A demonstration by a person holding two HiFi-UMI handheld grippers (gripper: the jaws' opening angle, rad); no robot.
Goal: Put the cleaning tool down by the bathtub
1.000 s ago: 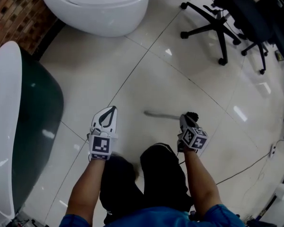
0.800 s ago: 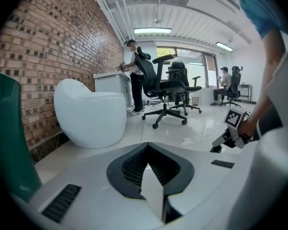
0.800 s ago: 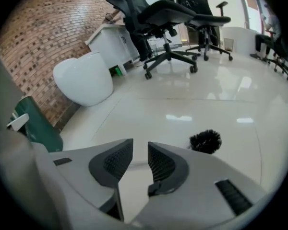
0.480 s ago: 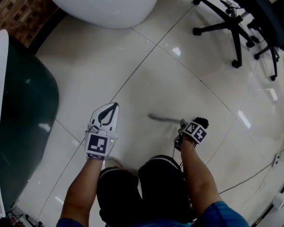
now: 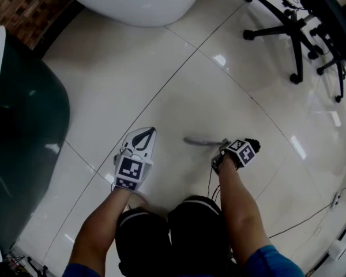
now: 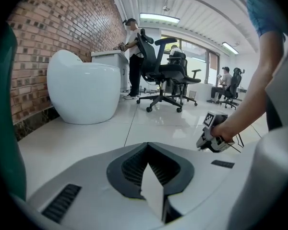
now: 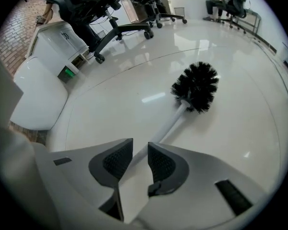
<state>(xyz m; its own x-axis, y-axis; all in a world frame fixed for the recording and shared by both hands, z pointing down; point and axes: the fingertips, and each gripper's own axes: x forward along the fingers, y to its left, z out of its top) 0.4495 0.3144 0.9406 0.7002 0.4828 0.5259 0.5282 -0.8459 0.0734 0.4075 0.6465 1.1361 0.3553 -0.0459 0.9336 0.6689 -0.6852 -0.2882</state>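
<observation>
The cleaning tool is a toilet brush with a white handle (image 7: 170, 126) and a black bristle head (image 7: 198, 86). It lies on the glossy floor, with its head also showing in the head view (image 5: 253, 143). My right gripper (image 7: 140, 145) (image 5: 242, 150) is low over it. Its jaws stand apart with the handle running between them, and the pads do not press on it. My left gripper (image 5: 151, 130) (image 6: 148, 145) is shut and empty, to the left of the right one. The white egg-shaped bathtub (image 5: 138, 2) (image 6: 84, 92) stands further ahead.
A dark green tub with a white rim (image 5: 23, 126) fills the left side, beside a brick wall (image 6: 62, 28). Black office chairs (image 5: 294, 33) stand on castors at the far right. A cable (image 5: 300, 218) trails over the floor tiles. People stand further back (image 6: 132, 56).
The head view has moved on toward the tubs. Both grippers sit slightly further right in it. The right gripper's marker cube has tipped over and come lower, with the brush still by it.
</observation>
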